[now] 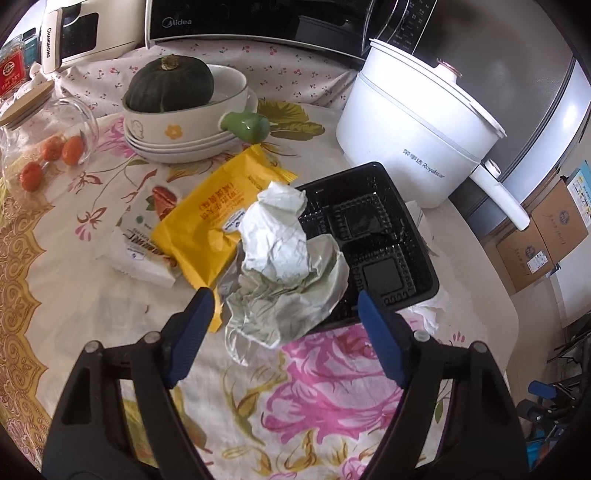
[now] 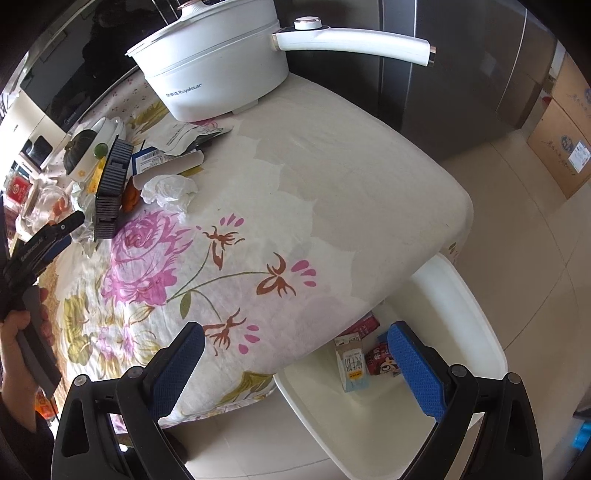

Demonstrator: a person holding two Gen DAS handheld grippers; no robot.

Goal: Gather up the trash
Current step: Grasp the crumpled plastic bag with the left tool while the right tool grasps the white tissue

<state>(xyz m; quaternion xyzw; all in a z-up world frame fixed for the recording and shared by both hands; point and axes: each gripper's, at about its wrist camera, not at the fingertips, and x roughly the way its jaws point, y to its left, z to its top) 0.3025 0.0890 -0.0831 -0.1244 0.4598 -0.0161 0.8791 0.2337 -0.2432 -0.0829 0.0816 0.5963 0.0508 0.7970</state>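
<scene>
In the left wrist view my left gripper point(image 1: 286, 314) is open and empty, its fingers on either side of a crumpled pale tissue point(image 1: 284, 291) on the floral tablecloth. Behind the tissue lie a yellow wrapper point(image 1: 218, 218), a white snack wrapper point(image 1: 142, 240) and a black plastic tray point(image 1: 373, 236). In the right wrist view my right gripper point(image 2: 295, 354) is open and empty over the table's near corner, above a white bin point(image 2: 469, 317) on the floor that holds a small carton point(image 2: 352, 363) and a red packet point(image 2: 380, 360). The left gripper point(image 2: 55, 236) shows there at far left.
A white electric pot point(image 1: 417, 136) stands behind the tray. Stacked bowls with a dark squash point(image 1: 170, 88), a green ceramic piece point(image 1: 245, 125), a glass jar with small oranges point(image 1: 48, 147) and a microwave point(image 1: 255, 22) crowd the back. Another crumpled tissue point(image 2: 168, 190) and papers lie by the tray.
</scene>
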